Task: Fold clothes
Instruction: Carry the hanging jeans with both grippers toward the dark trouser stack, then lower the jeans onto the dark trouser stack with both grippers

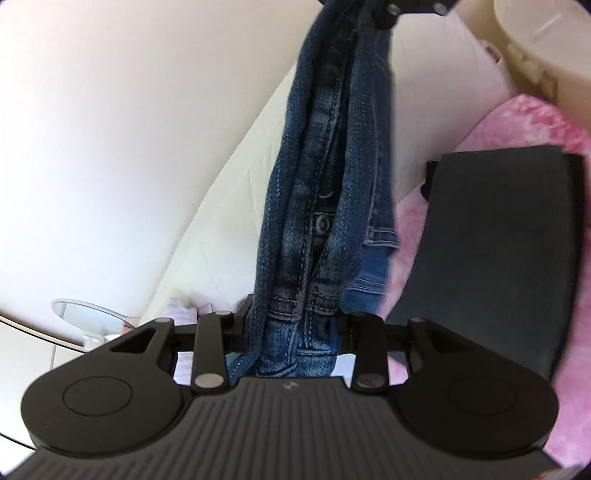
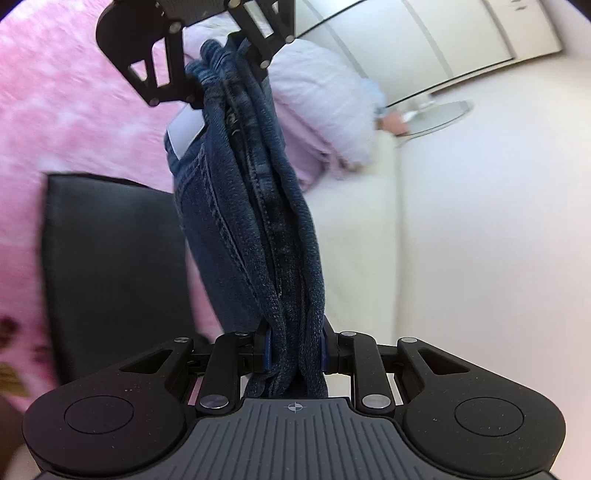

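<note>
in the left wrist view, bunched blue jeans point(image 1: 325, 184) are clamped in the left gripper point(image 1: 295, 321) and stretched away to the right gripper point(image 1: 413, 9) at the top edge, above a pink blanket point(image 1: 524, 122) and a folded dark garment point(image 1: 498, 240).

in the right wrist view, the same jeans point(image 2: 251, 206) are pinched by the right gripper point(image 2: 295, 354), the far end being gripped by the left gripper point(image 2: 221, 62).

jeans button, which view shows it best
The left wrist view: the button on the jeans faces the camera, sharp and unobstructed. In the right wrist view the bunched jeans show only seams and folds; no button is clear.
</note>
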Motion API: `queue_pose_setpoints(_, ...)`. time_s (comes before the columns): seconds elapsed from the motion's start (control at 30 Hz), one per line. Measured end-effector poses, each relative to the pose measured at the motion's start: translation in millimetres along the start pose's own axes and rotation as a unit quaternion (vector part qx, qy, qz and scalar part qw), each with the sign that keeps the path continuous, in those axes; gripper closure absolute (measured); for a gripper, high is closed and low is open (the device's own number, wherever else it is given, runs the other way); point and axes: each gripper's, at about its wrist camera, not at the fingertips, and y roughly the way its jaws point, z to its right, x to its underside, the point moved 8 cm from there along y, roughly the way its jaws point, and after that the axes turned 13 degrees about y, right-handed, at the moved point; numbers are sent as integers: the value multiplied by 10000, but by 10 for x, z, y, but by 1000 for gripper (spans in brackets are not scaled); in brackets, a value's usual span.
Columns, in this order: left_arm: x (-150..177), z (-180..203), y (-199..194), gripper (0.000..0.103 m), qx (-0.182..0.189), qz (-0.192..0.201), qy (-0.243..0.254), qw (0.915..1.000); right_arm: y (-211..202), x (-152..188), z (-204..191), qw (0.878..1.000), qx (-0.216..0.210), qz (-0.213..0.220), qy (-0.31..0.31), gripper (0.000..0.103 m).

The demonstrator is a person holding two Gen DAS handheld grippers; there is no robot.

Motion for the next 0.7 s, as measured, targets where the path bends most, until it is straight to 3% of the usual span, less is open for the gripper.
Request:
queue_pose_setpoints(0.1, 57, 779, 408, 69, 362, -66, 60, 9993, 357, 367, -380, 10000, 42, 48, -67, 81)
queue_pose_setpoints(0.2, 140, 1716, 690, 66, 1276, -161, 278, 9913, 712, 834, -1135, 9984, -480, -183, -237, 81)
queue_pose_setpoints(0.23, 129, 1893, 703, 65, 1210, -72, 379, 9919, 799, 977, -1333, 9970, -639, -336, -265, 81)
queue_pose_setpoints(0.27, 113, 1972, 684, 65, 927, 16, 510, 9944, 875, 1109, -1492, 9955, -766, -501, -261, 81)
queue_pose_setpoints(0.4, 190, 1859, 576, 60, 608, 129, 221, 9978, 819, 1304, -1608, 9976, -555, -300, -288, 75)
queue_pose_setpoints(0.5, 231, 1823, 541, 58, 520, 287, 467, 9971, 766, 1320, -1550, 9979, -464, -284, -353, 72)
queue_pose_setpoints(0.6, 263, 1791, 630, 63, 794, 300, 349, 9958, 825, 1294, -1516, 9970, -561, -479, -235, 73)
queue_pose_setpoints(0.7, 266, 1670, 619, 69, 695, 249, 403, 9965, 870, 1213, -1410, 9960, -629, -630, 17, 82)
